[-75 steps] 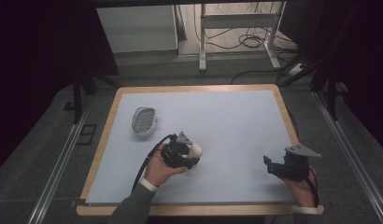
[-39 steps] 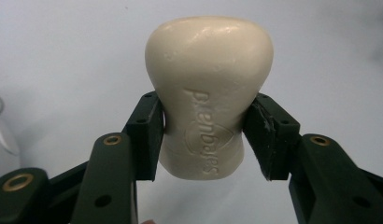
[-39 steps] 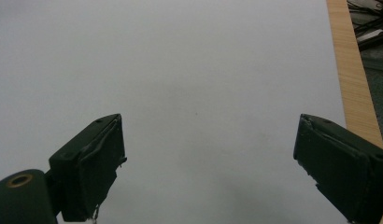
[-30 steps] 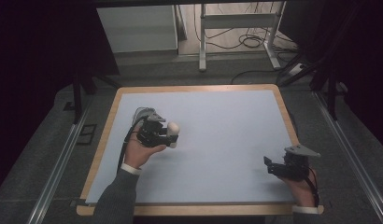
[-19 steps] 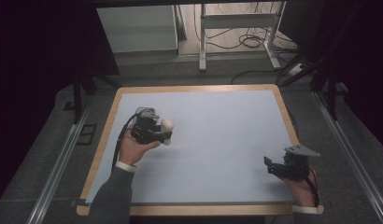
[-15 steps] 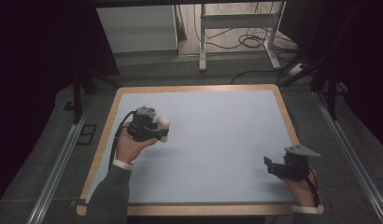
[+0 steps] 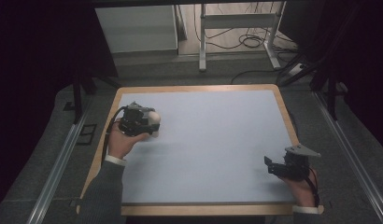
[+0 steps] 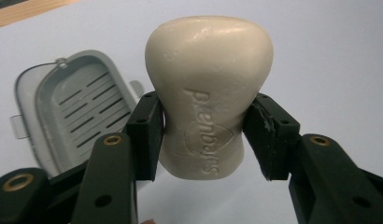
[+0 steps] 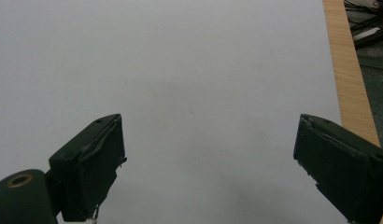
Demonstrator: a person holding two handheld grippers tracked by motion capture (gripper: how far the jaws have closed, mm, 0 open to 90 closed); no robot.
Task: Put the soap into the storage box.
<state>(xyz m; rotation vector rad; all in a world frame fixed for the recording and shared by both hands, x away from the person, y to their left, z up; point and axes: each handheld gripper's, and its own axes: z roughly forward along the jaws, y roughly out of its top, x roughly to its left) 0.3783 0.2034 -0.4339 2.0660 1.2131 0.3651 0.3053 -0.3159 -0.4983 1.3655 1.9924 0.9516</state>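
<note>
A cream bar of soap (image 8: 209,93) with embossed lettering stands upright between the jaws of my left gripper (image 8: 206,135), which is shut on its narrow waist. Just behind and to the left of it in the left gripper view lies a grey slotted soap dish (image 8: 75,107) on the table. In the high view the left gripper (image 7: 143,122) and the soap (image 7: 153,116) hover at the table's back left, and they cover the dish. My right gripper (image 7: 273,166) rests near the front right edge. Its jaws (image 9: 213,168) are wide apart with nothing between them.
The table has a pale blue-grey top (image 7: 217,140) with a wooden border (image 9: 343,60). Dark floor, metal rails (image 7: 59,163) and a white cabinet (image 7: 136,28) surround it. Cables (image 7: 250,42) lie on the floor beyond the far edge.
My left gripper has carried the soap from the table's front middle to the back left, over the soap dish. The right gripper has stayed put.
</note>
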